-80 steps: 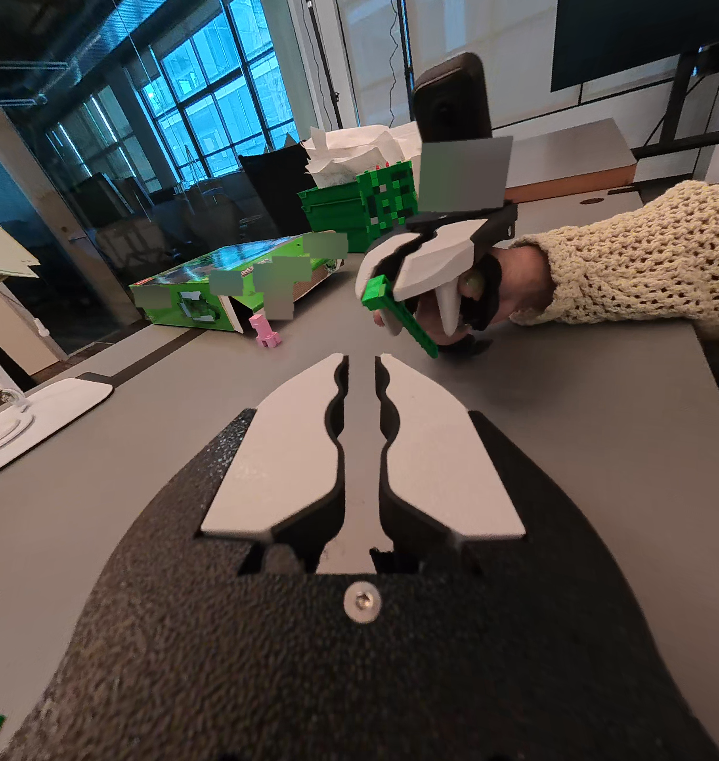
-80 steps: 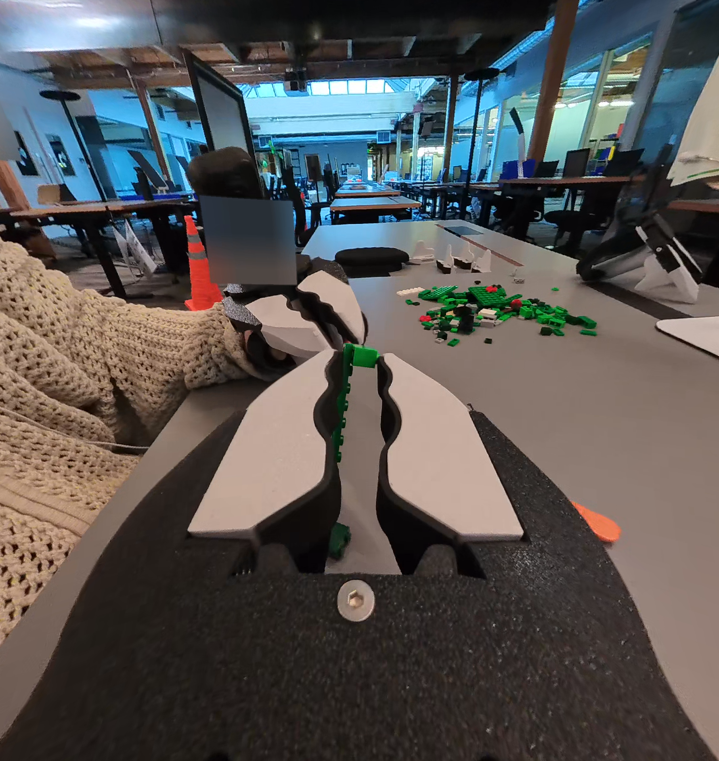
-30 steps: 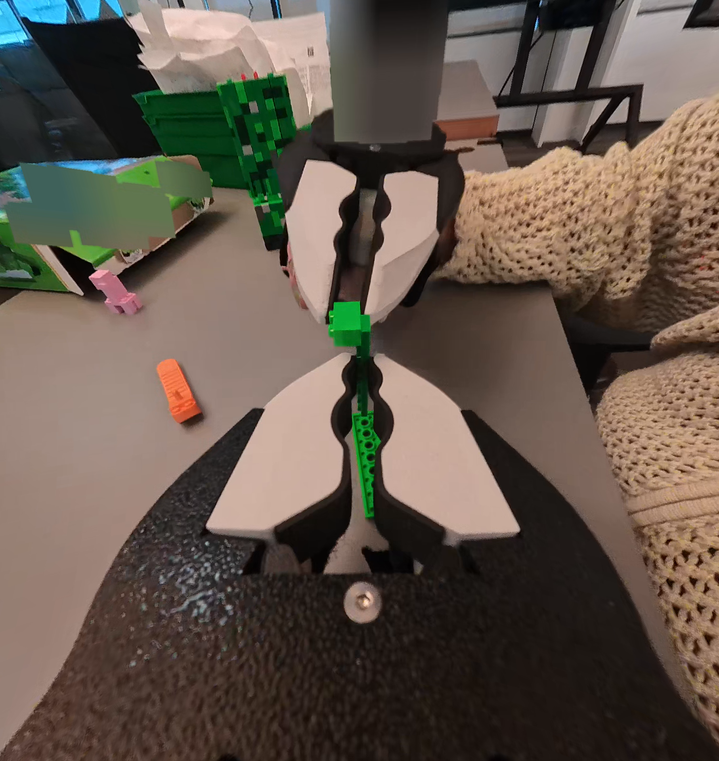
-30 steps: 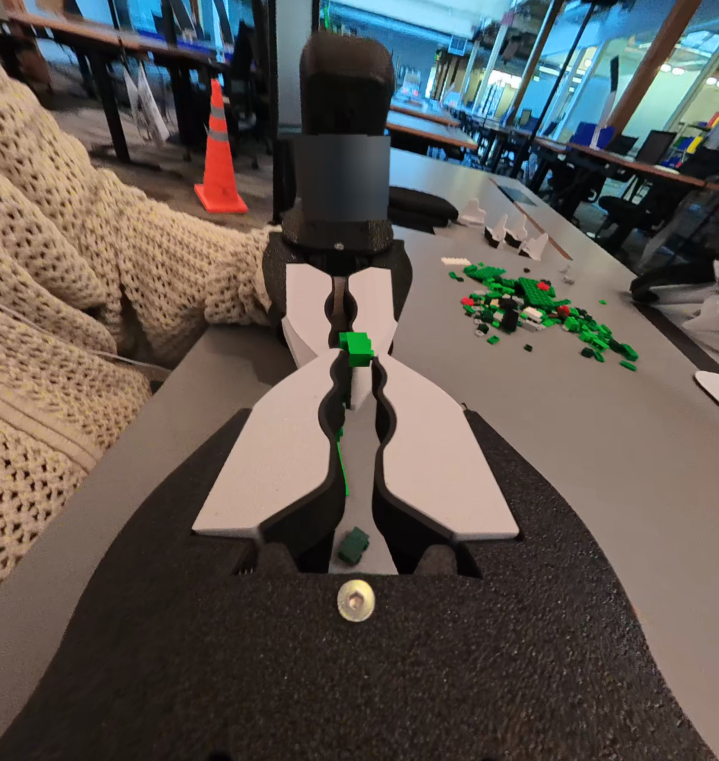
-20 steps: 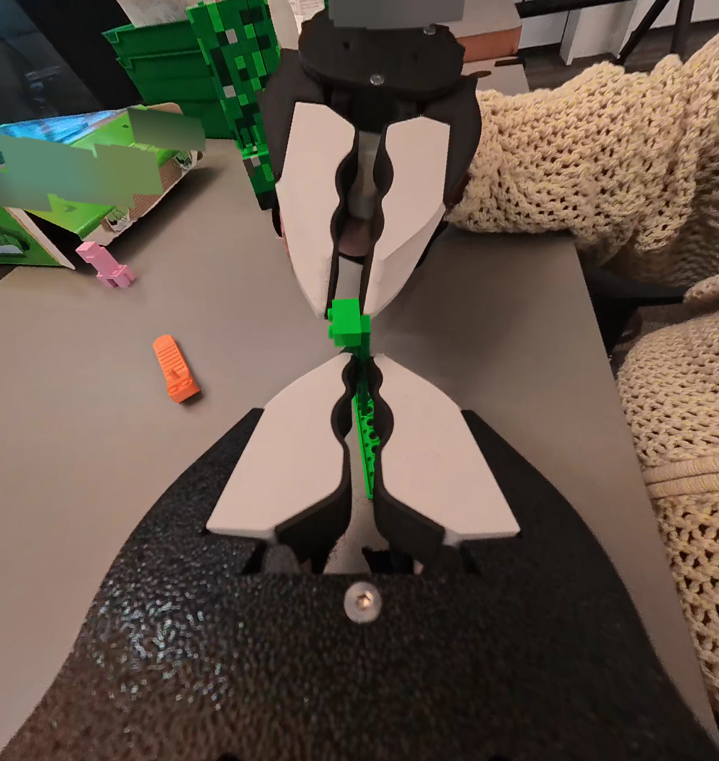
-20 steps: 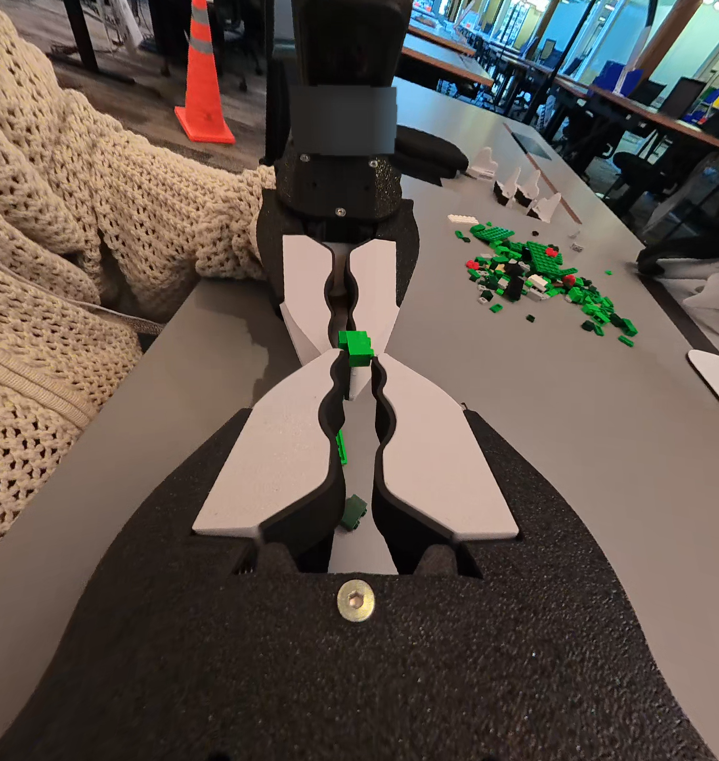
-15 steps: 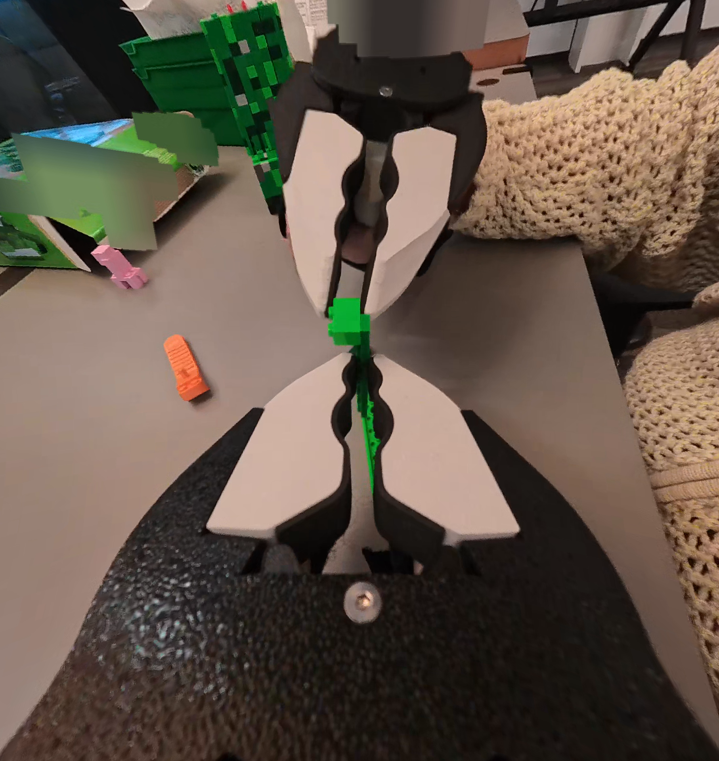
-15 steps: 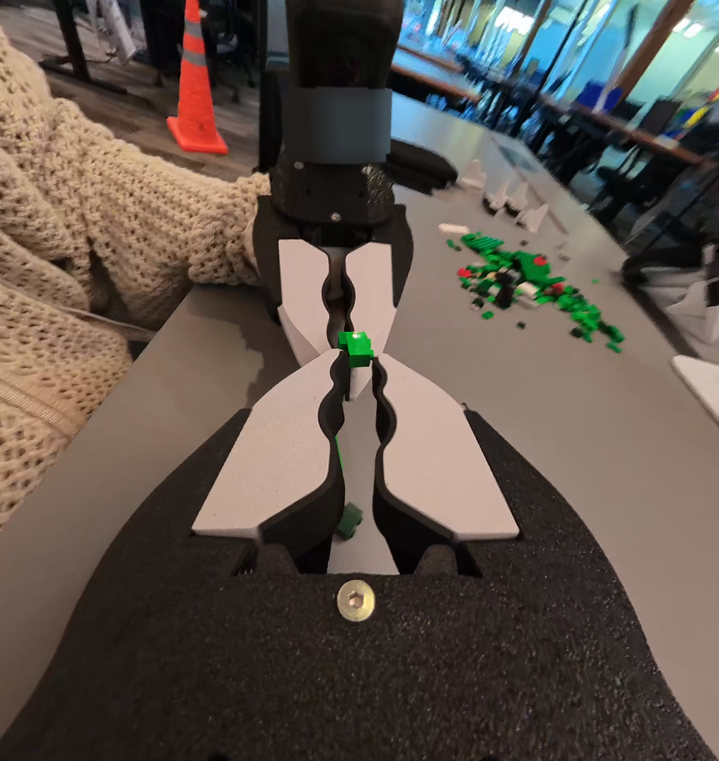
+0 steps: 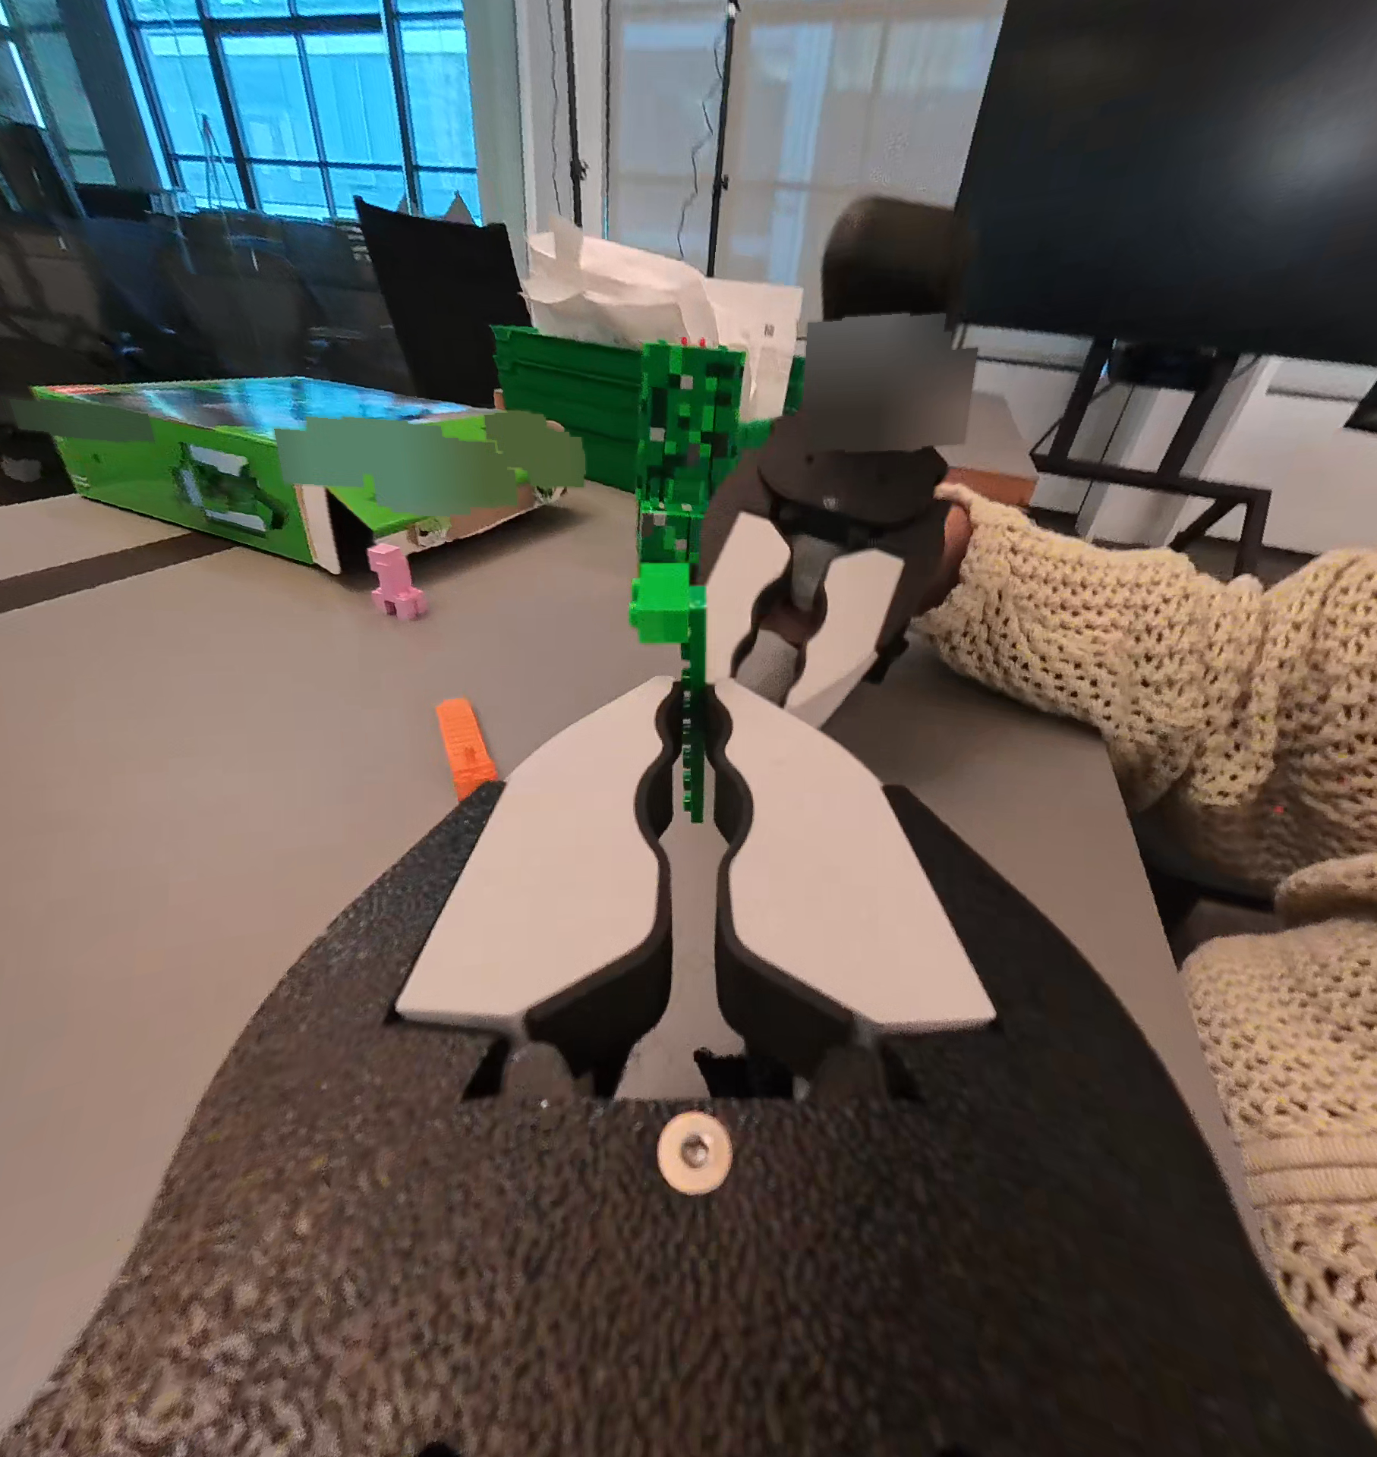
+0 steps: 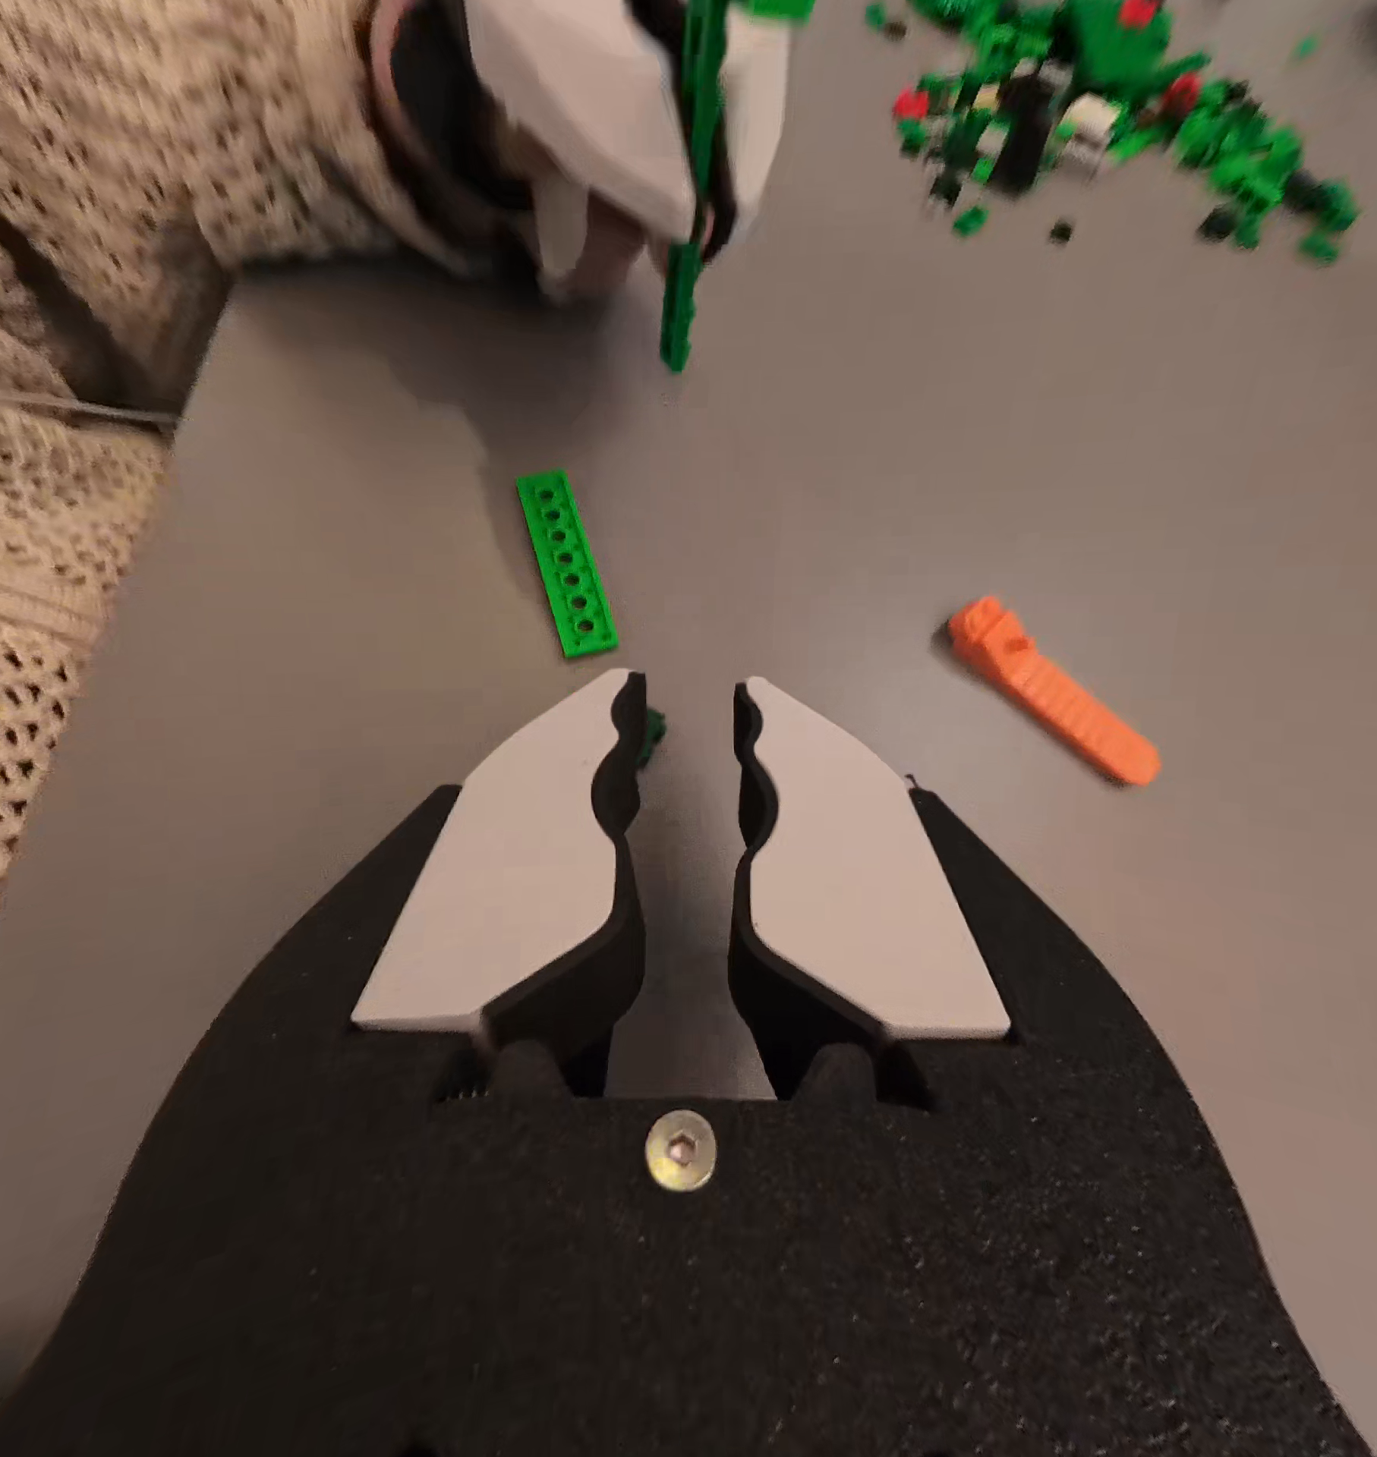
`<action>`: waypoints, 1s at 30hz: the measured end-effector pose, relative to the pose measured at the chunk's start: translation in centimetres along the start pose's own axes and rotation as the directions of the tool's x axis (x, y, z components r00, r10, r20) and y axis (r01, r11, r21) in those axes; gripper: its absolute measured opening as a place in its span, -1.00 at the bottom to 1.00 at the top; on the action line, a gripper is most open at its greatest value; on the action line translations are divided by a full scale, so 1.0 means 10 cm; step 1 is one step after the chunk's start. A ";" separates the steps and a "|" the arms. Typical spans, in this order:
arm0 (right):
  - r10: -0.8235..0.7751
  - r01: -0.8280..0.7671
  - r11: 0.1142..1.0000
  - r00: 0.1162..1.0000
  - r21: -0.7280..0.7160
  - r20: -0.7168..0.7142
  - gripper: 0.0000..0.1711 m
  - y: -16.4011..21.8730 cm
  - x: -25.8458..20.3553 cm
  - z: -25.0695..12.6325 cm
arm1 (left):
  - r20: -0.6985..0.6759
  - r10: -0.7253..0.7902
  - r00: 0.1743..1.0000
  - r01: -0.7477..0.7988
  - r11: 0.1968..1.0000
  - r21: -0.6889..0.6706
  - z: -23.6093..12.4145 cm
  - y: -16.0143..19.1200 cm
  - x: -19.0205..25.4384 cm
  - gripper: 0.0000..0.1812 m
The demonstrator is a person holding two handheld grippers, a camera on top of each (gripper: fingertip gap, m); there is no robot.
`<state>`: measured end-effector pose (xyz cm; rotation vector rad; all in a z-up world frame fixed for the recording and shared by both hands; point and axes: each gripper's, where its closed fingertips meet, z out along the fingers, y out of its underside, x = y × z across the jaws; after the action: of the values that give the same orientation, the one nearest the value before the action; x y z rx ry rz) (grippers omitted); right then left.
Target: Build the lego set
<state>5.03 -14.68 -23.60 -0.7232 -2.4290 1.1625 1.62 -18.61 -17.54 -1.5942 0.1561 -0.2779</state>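
My left gripper (image 9: 689, 694) is shut on a thin green plate (image 9: 697, 733) held on edge. A bright green brick (image 9: 662, 603) sits on the plate's far end. My right gripper (image 10: 689, 690) is open and empty, tilted down over the grey table (image 10: 906, 441). It also shows in the left wrist view (image 9: 764, 686), just right of the held plate. In the right wrist view the left gripper (image 10: 689, 229) holds the plate (image 10: 681, 307) at the top. A second green plate (image 10: 565, 564) lies flat ahead of my right fingertips. A small dark green piece (image 10: 654, 729) lies by the right gripper's left finger.
An orange brick separator (image 10: 1052, 702) lies to the right, also in the left wrist view (image 9: 464, 745). A pile of loose green bricks (image 10: 1103, 134) is at the far right. A built green figure (image 9: 689, 426), a pink pig (image 9: 393, 579) and the green set box (image 9: 196, 465) stand behind. Knitted sleeves (image 9: 1143, 670) flank the table edge. Tip to tip, the grippers are about 8 centimetres apart. Between my right fingertips and the orange brick separator (image 10: 1052, 702) there is roughly 10 centimetres.
My right gripper let go of the green brick, opened, drew back and tilted down toward the table. My left gripper still holds the plate, now with the brick on it, and has tilted up.
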 end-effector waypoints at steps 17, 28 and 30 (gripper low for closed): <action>0.023 0.092 0.923 0.956 0.374 -0.292 -0.57 -0.56 0.34 -0.26 | -0.226 -0.300 0.927 0.294 0.954 -0.061 0.36 -0.16 -0.09 -0.95; -0.438 0.482 0.876 0.794 -0.002 -0.421 -0.57 -0.38 0.64 -0.33 | -0.360 -0.536 0.764 0.007 0.565 -0.825 0.54 0.22 -0.22 -0.96; -0.500 0.515 0.853 0.759 -0.085 -0.416 -0.55 -0.31 0.75 -0.27 | -0.334 -0.578 0.745 -0.010 0.491 -0.871 0.59 0.28 -0.27 -0.96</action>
<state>-0.52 -10.31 -18.78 -0.2292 -2.0330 0.7279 0.89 -12.29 -20.70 -2.4738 0.5758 -1.1613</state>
